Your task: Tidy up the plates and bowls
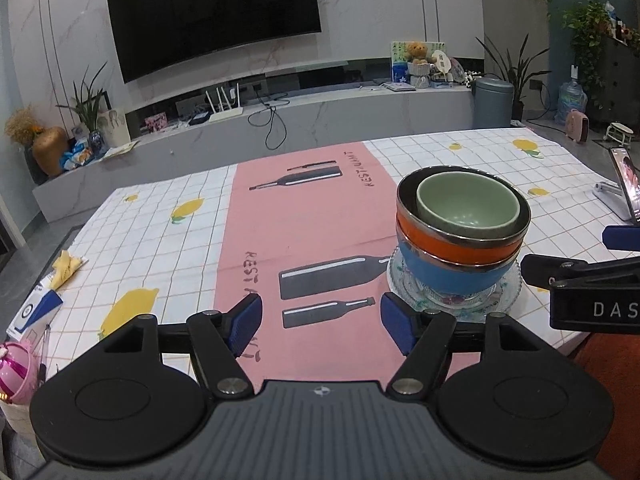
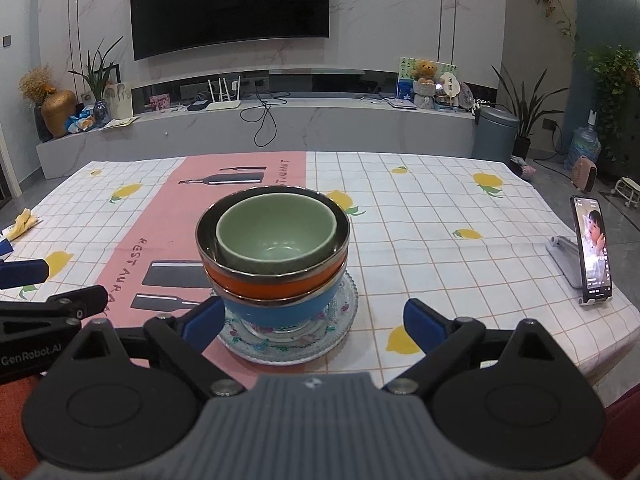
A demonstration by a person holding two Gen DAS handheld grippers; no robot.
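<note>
Green ceramic bowl [image 2: 276, 236] sits nested in an orange steel-rimmed bowl [image 2: 276, 282], which sits in a blue bowl [image 2: 276, 312]; the whole stack rests on a clear patterned glass plate [image 2: 344, 320] near the front edge of the table, at the seam of pink runner and checked cloth. Right gripper [image 2: 314, 322] is spread wide, empty, just short of the plate, its jaws flanking the stack's base without touching. Left gripper [image 1: 320, 322] is also open and empty, aimed at bare runner, with the stack off to its right. Judgement: stacking looks essentially complete; either the task is finishing or the stack is about to be shifted. Any lift would call for a grip on the plate rim or blue bowl, kept level so the nested bowls do not slide. Surface: lemon-print tablecloth [image 2: 440, 200] with a pink bottle-print runner [image 1: 304, 216]. A phone on a stand [image 2: 592, 252] stands at right. Beyond: wall-mounted TV [image 2: 230, 4], marble media bench, potted plants.
</note>
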